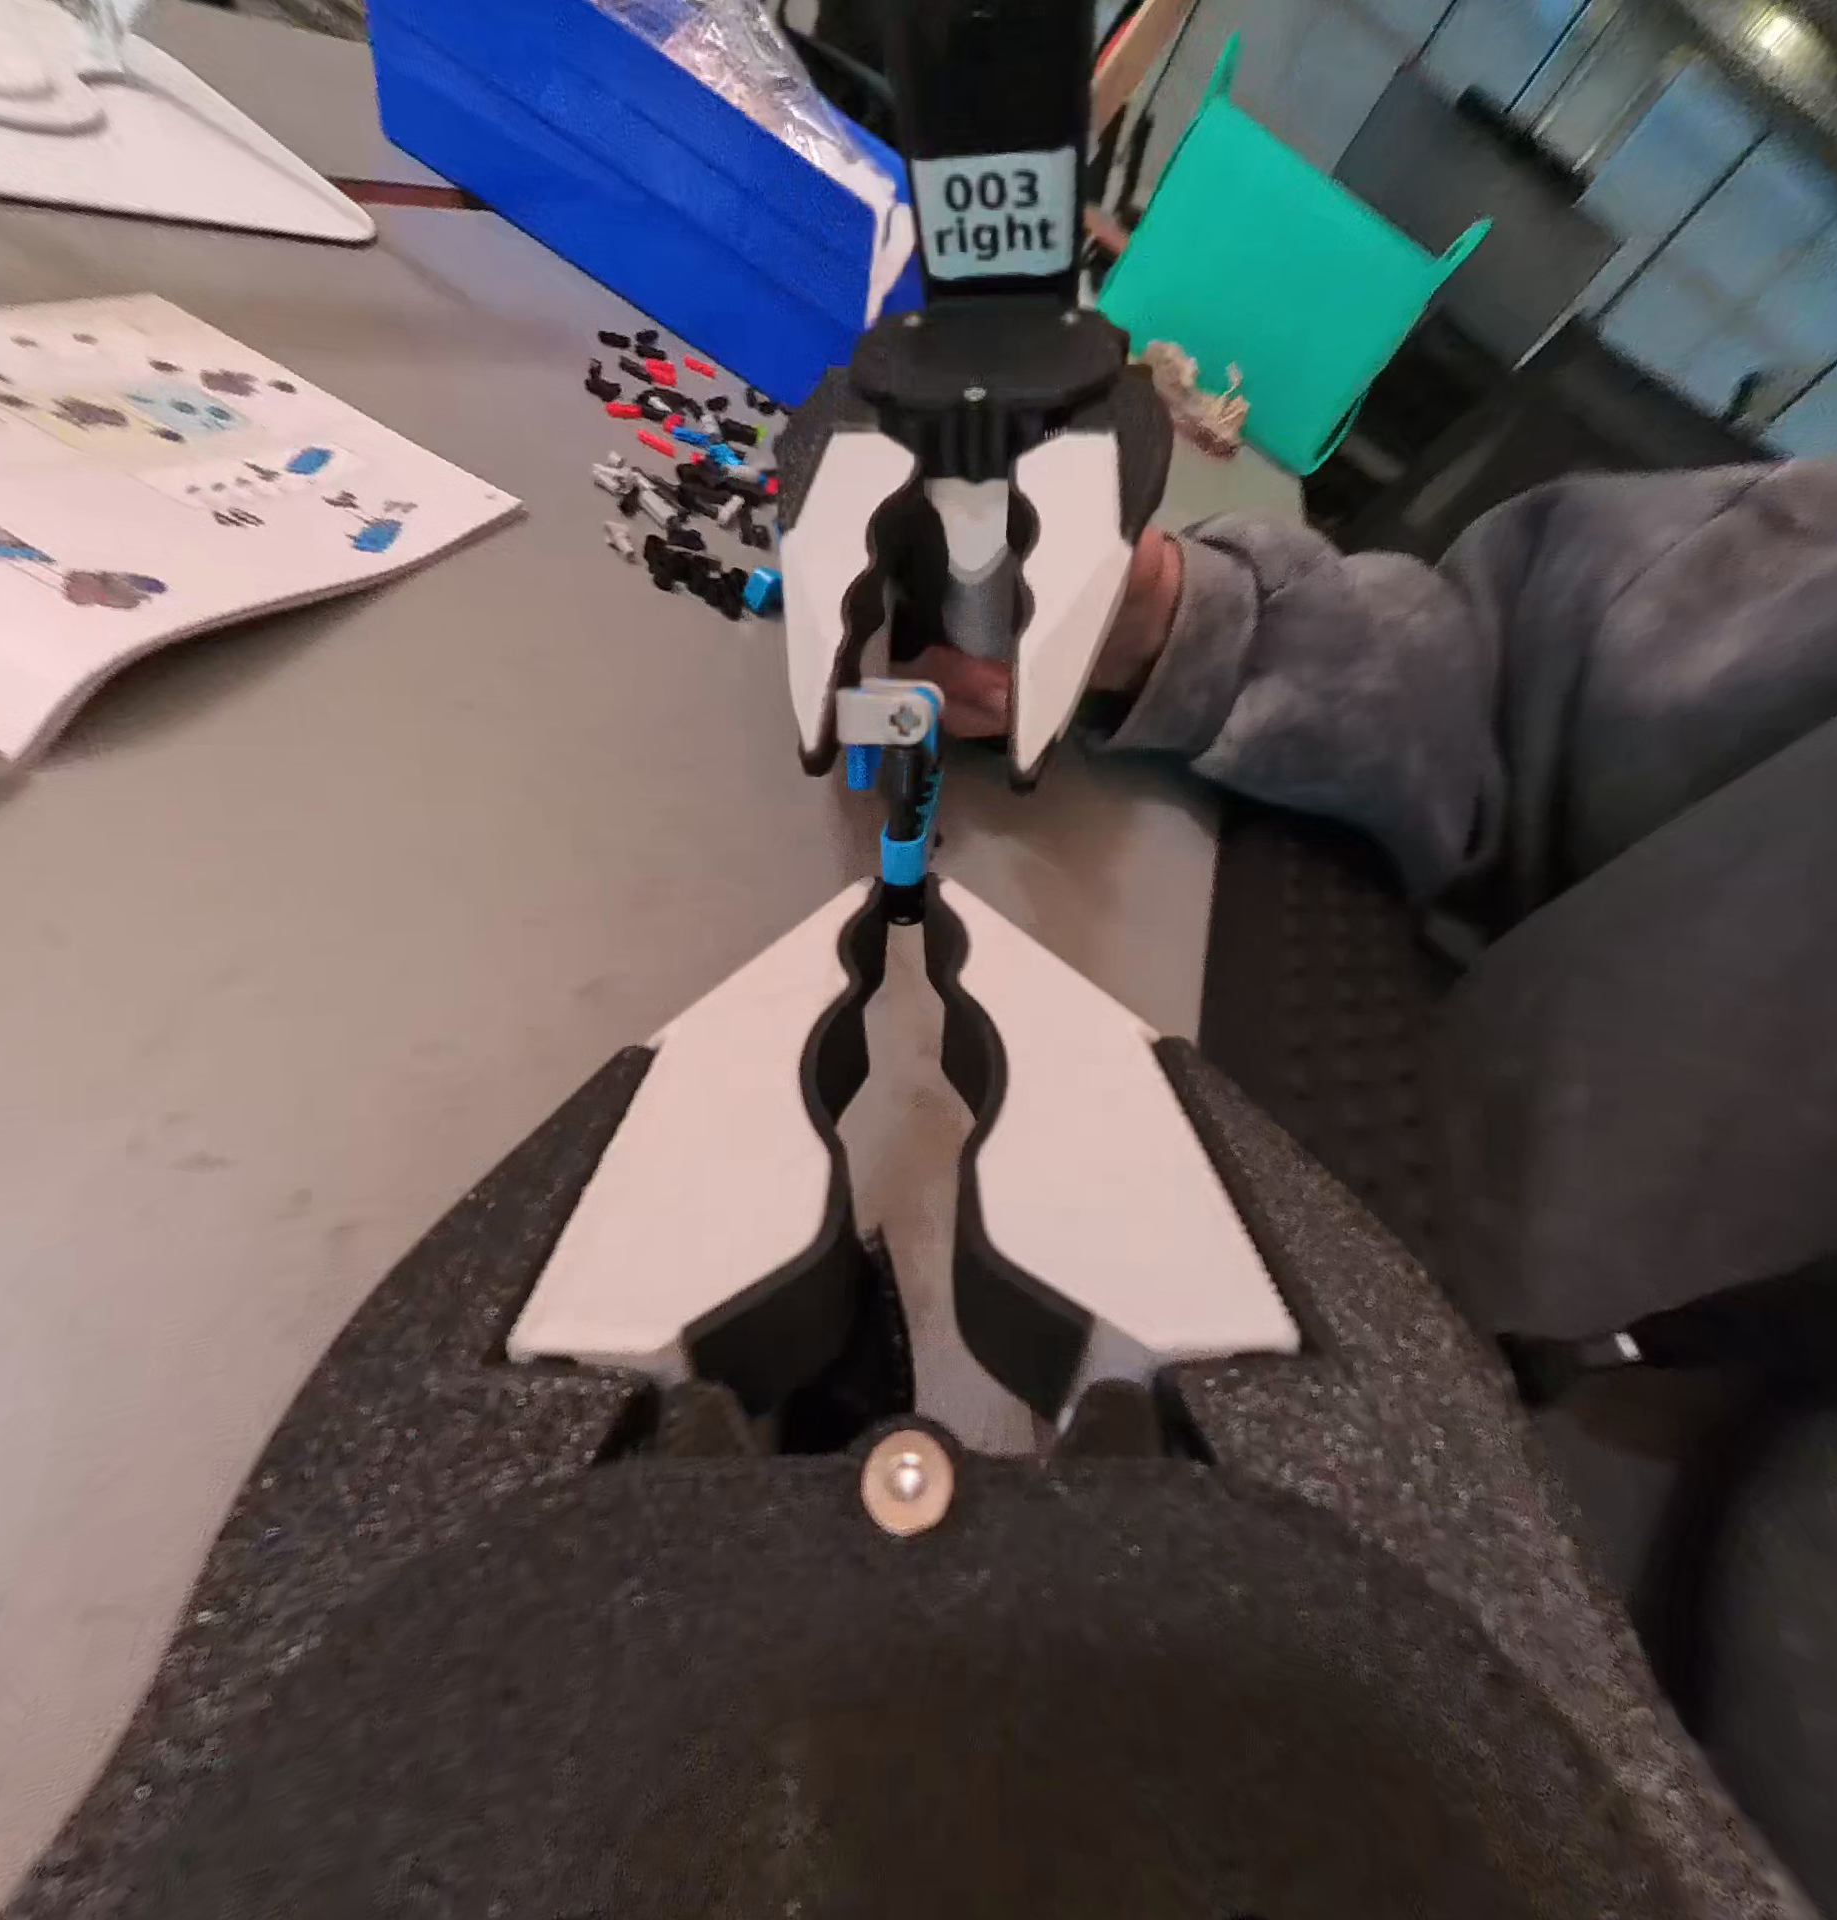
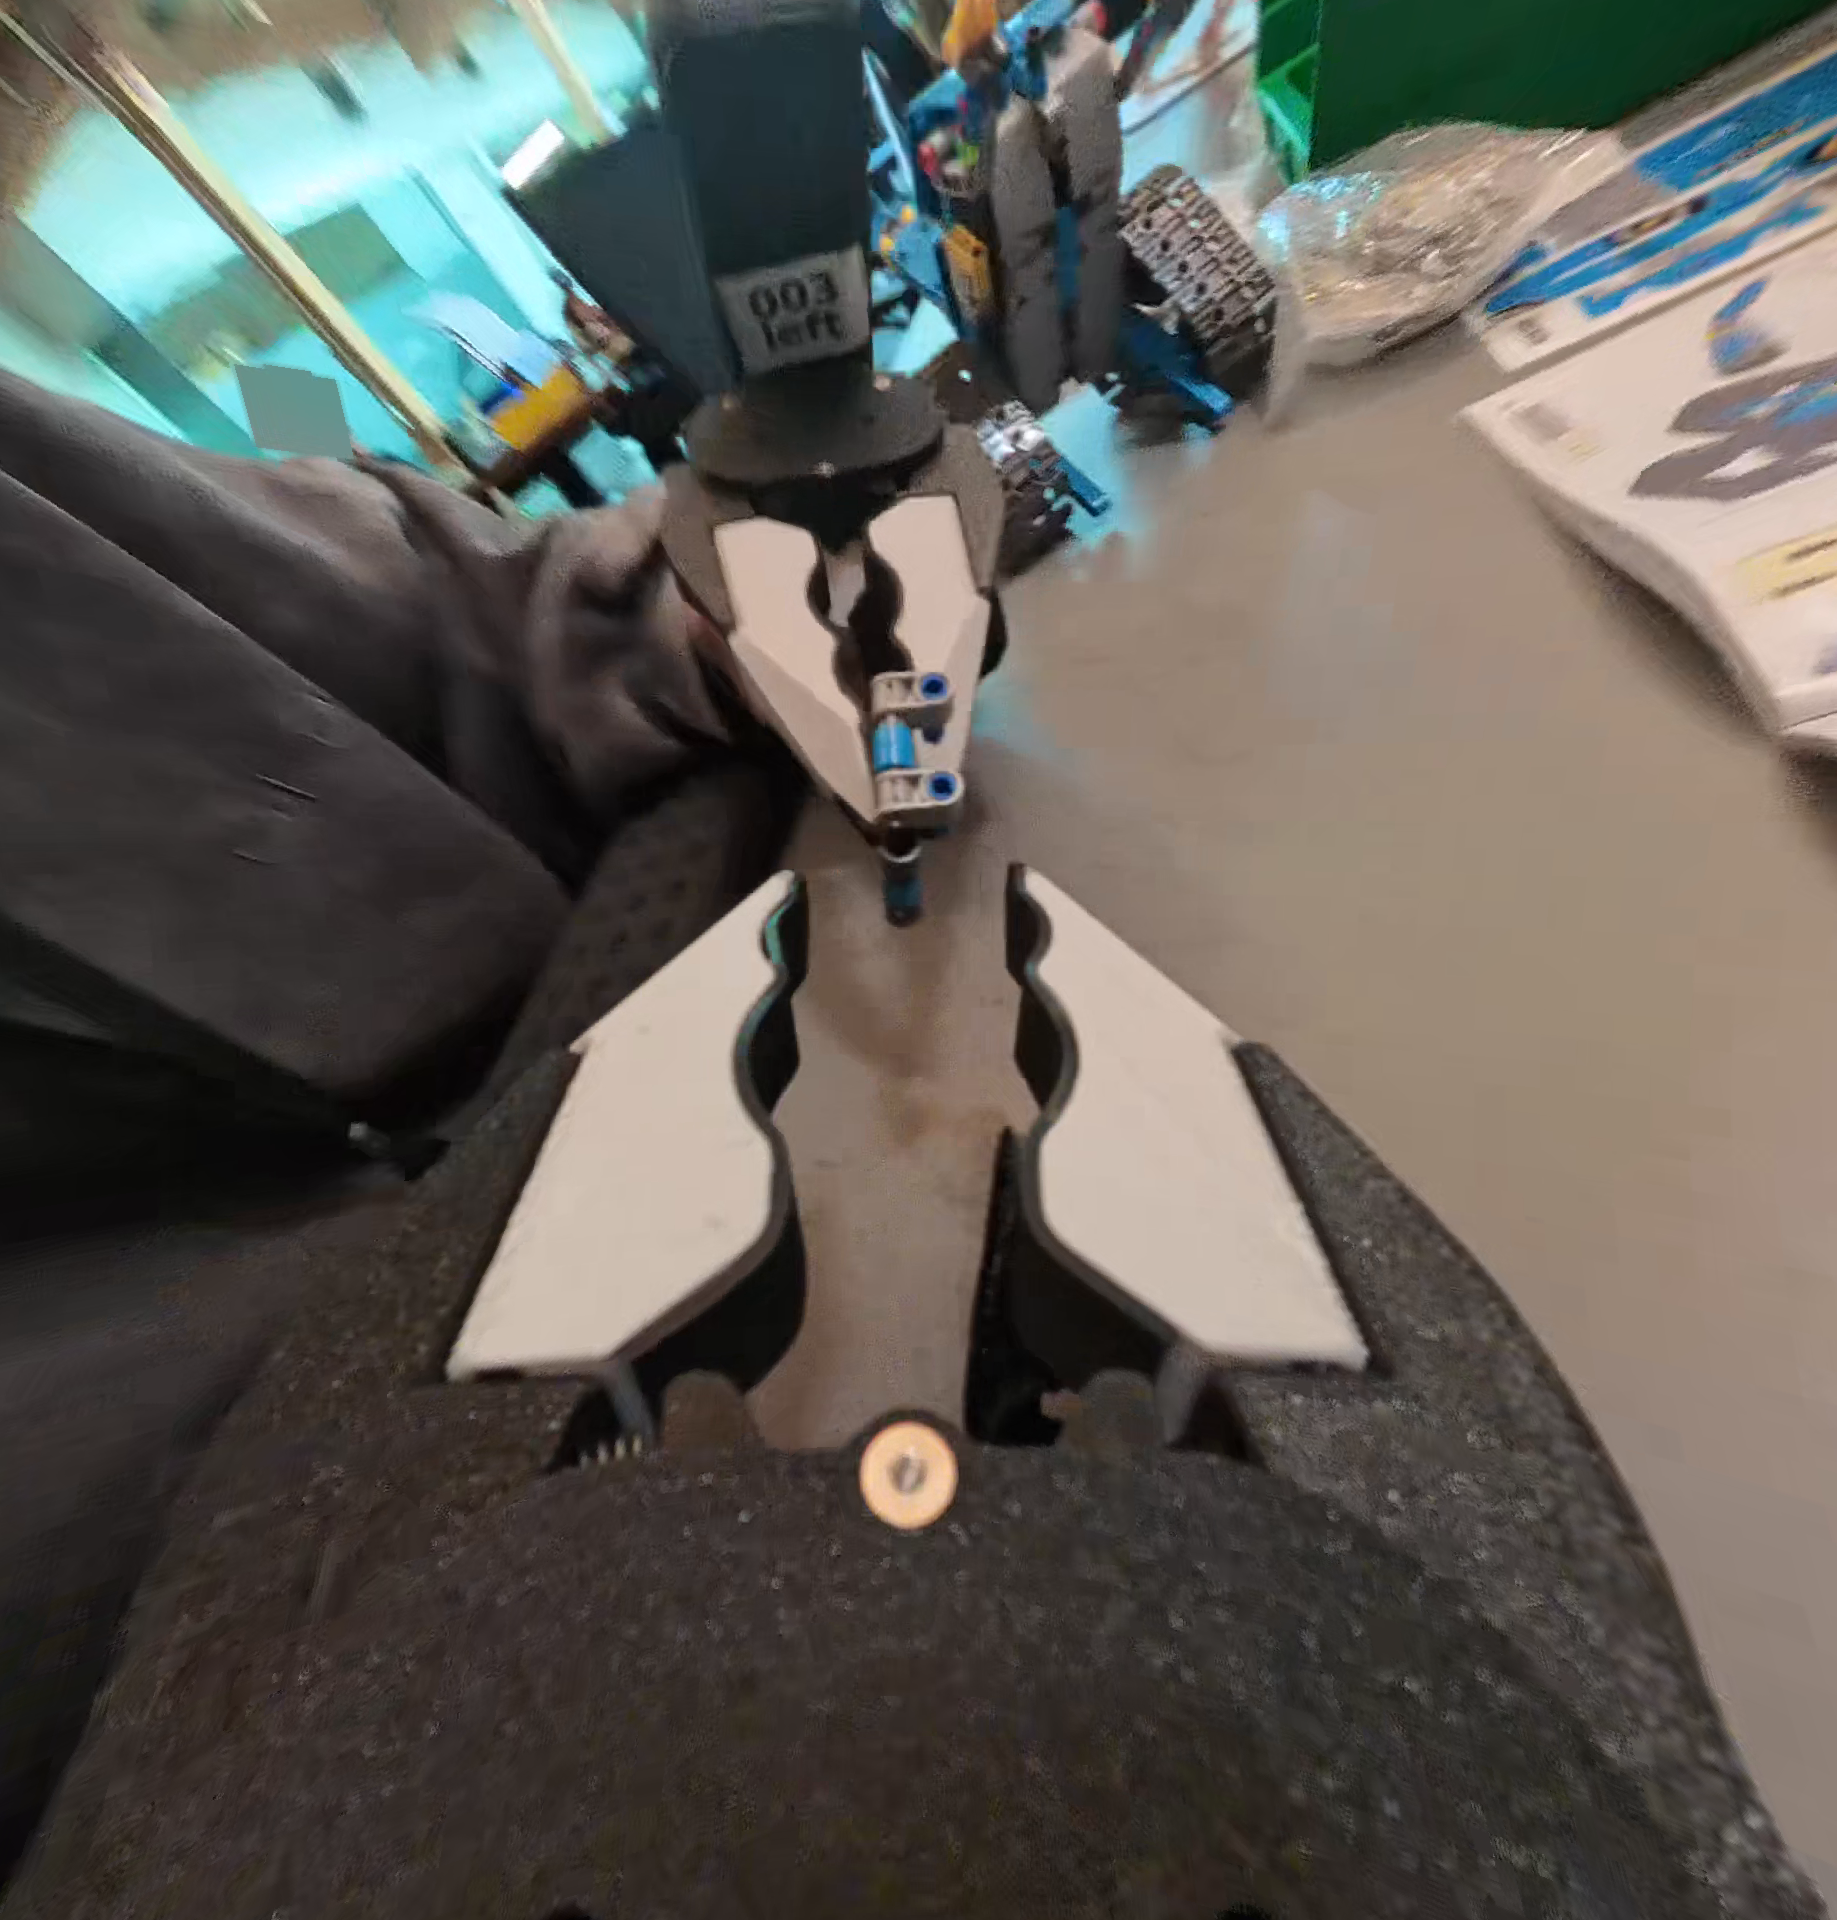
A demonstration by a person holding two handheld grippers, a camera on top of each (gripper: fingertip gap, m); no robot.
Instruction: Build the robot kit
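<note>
the left hand-held gripper [image 1: 901, 902] is closed on the bottom end of a small blue, black and grey brick piece [image 1: 906, 774], held up over the table [image 1: 394, 935]. the right hand-held gripper [image 2: 906, 894] is wide open and holds nothing; the piece sits just past its tips. more loose bricks [image 1: 685, 488] are seen unused. bare table is left around; the table edge, a sleeve [image 1: 1433, 665] and a booklet [image 1: 166, 499] are near.
</note>
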